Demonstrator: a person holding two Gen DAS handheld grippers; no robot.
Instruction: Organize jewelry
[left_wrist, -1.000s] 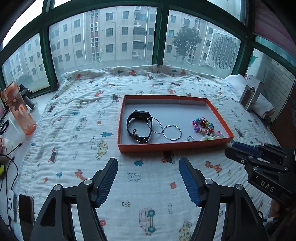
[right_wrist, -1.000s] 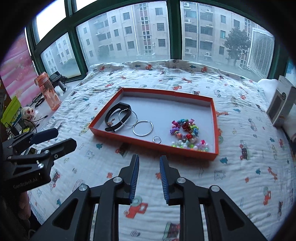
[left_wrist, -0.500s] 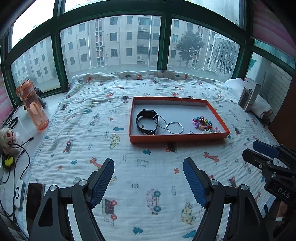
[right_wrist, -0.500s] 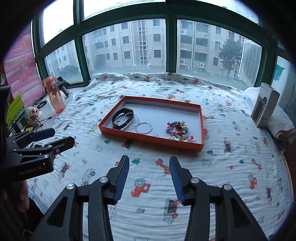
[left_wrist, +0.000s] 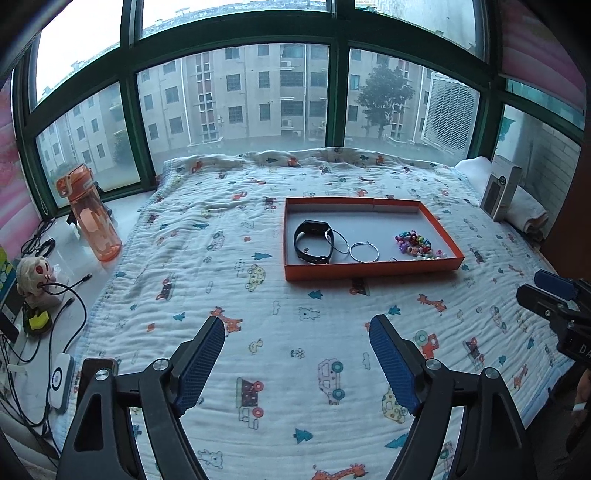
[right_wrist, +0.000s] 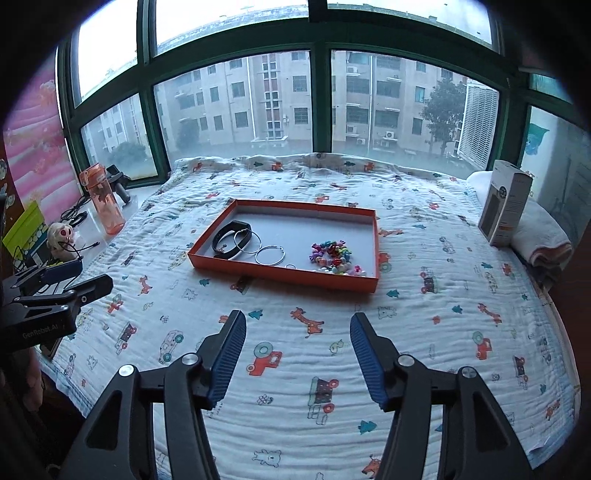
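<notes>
**Jewelry Waited in Tray as Both Grippers Stood Empty**

On the bed (left_wrist: 258, 354), under a wide bay window, an orange tray (left_wrist: 369, 271) held every piece: a black band (left_wrist: 312, 247) at the left end, two thin hoops (left_wrist: 364, 252) beside it, the nearer one overlapping the band, a small ring (right_wrist: 290, 266) near the front wall, and a heap of coloured beads (left_wrist: 415, 245) to the right. Both grippers hung over the quilt, well short of the tray. The left gripper (left_wrist: 295, 358) was spread wide with nothing between its pads; the right gripper (right_wrist: 295, 354) had just been opening and was likewise empty.

All of it looked light. The band appeared soft and springy, best pinched across its strap. The wire hoops seemed stiff but thin, lying flat and likely to slip, so a grip across the rim where it lifts off the band would probably serve. The beads looked loose or loosely strung and might scatter; whether they were threaded could not be told.
</notes>
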